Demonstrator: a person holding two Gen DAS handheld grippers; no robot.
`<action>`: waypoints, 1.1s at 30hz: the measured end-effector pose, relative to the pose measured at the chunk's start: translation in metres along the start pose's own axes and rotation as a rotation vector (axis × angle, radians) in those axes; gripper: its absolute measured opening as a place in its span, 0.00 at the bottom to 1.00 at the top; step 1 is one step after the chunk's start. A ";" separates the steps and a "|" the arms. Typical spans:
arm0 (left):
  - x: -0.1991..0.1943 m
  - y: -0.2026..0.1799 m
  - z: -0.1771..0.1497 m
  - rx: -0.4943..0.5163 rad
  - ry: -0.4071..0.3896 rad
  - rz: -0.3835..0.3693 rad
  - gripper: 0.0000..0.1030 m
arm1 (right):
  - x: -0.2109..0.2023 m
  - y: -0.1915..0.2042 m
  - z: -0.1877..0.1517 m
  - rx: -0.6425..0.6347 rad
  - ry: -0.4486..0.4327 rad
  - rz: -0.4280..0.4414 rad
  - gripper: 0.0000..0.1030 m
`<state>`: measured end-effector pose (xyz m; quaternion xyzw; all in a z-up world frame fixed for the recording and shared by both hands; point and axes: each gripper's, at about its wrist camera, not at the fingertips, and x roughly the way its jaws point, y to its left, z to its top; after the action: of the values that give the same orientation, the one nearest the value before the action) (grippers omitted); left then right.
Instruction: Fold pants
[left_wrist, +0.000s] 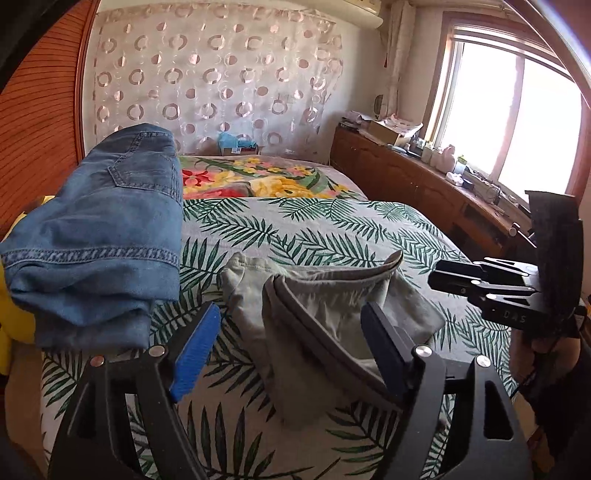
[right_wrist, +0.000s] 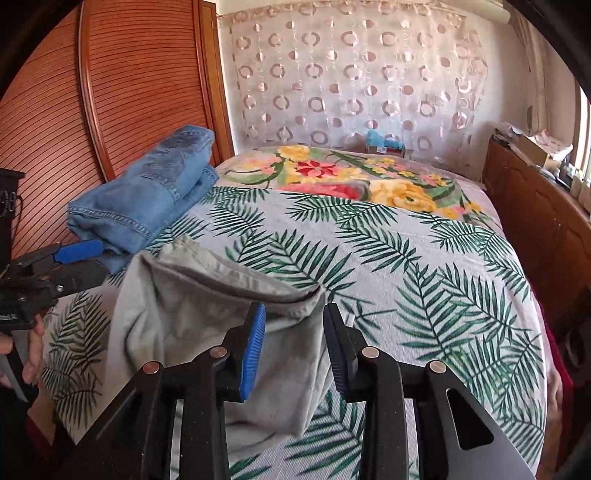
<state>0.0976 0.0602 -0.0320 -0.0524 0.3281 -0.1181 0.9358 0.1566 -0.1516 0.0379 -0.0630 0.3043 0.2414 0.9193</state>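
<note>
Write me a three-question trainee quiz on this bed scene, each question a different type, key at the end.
1. True or false: the left claw is clamped on the gray pants.
2. Multiple choice: the folded jeans lie (A) on top of the gray pants, (B) near the bed's left edge by the wooden slatted door, (C) on the floral blanket.
3. Fill in: the bedspread under the gray pants is printed with green ____ leaves.

Key: 1 false, both its fingers stand apart, and the right claw is open too; 2 B; 3 palm.
</note>
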 end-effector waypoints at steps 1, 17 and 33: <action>-0.002 0.000 -0.003 0.006 0.002 0.009 0.77 | -0.006 0.003 -0.005 -0.001 0.002 0.020 0.33; -0.038 0.012 -0.048 -0.006 0.023 0.063 0.77 | -0.059 0.069 -0.057 -0.083 0.022 0.170 0.33; -0.037 0.011 -0.055 -0.009 0.033 0.060 0.77 | -0.033 0.087 -0.074 -0.133 0.131 0.163 0.34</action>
<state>0.0372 0.0789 -0.0550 -0.0447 0.3452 -0.0893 0.9332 0.0526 -0.1077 0.0004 -0.1146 0.3513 0.3304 0.8685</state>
